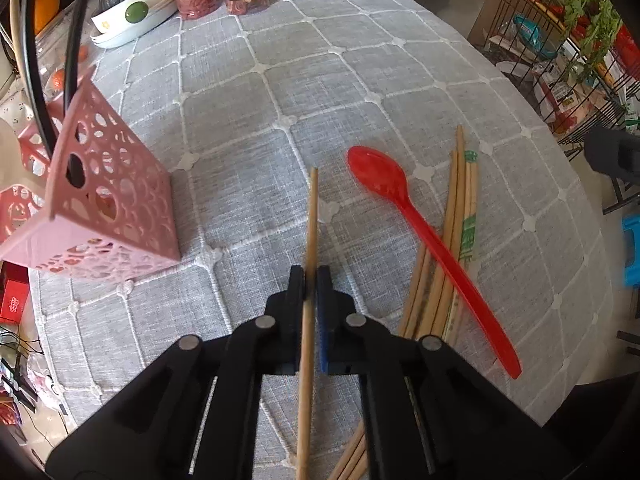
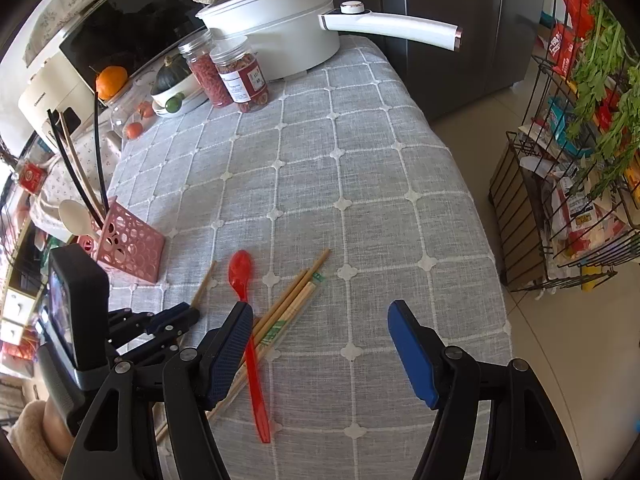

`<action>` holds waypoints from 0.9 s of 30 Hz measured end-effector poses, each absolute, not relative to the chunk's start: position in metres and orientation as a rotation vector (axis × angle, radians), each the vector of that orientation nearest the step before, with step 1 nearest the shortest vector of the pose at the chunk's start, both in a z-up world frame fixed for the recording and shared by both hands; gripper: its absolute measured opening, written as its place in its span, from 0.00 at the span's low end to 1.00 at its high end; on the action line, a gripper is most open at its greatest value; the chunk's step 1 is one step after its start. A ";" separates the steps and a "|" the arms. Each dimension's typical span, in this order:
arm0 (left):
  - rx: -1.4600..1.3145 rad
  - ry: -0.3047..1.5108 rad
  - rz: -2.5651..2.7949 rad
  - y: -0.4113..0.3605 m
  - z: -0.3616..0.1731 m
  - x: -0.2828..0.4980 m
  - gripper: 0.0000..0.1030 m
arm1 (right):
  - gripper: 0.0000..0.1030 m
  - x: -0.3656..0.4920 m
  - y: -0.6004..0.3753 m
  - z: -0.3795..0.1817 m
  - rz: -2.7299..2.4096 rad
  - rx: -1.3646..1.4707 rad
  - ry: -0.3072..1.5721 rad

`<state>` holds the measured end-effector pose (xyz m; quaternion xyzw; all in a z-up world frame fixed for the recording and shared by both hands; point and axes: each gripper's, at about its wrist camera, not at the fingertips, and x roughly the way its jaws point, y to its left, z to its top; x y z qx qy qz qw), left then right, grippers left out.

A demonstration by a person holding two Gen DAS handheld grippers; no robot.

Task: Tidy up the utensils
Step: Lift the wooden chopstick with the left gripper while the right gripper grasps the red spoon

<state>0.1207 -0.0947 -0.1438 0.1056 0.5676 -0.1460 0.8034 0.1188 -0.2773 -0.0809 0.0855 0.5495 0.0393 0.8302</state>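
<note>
My left gripper is shut on a single wooden chopstick and holds it above the grey checked tablecloth. The pink perforated utensil holder stands to its left with black chopsticks in it. A red plastic spoon lies across a loose bundle of wooden chopsticks to the right. In the right wrist view my right gripper is open and empty above the table, with the red spoon and the chopsticks by its left finger. The left gripper and the holder show at the left.
Two jars, a white pot with a long handle and a bowl with a squash stand at the table's far end. A wire rack with greens and packets stands on the floor to the right of the table.
</note>
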 end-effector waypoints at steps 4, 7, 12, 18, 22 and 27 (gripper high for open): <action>0.200 1.149 -0.321 -0.085 -0.122 0.112 0.07 | 0.69 0.119 -0.278 -0.081 0.079 0.182 1.167; 0.162 1.091 -0.329 -0.071 -0.100 0.105 0.07 | 0.69 0.120 -0.277 -0.082 0.077 0.183 1.168; 0.116 1.000 -0.343 -0.050 -0.067 0.093 0.06 | 0.69 0.126 -0.268 -0.088 0.088 0.173 1.189; 0.073 0.935 -0.337 -0.028 -0.046 0.086 0.06 | 0.69 0.139 -0.247 -0.102 0.113 0.176 1.232; 0.052 0.916 -0.325 -0.014 -0.040 0.083 0.06 | 0.69 0.149 -0.231 -0.113 0.129 0.159 1.257; 0.032 0.901 -0.312 0.002 -0.035 0.080 0.06 | 0.62 0.165 -0.213 -0.130 0.142 0.151 1.299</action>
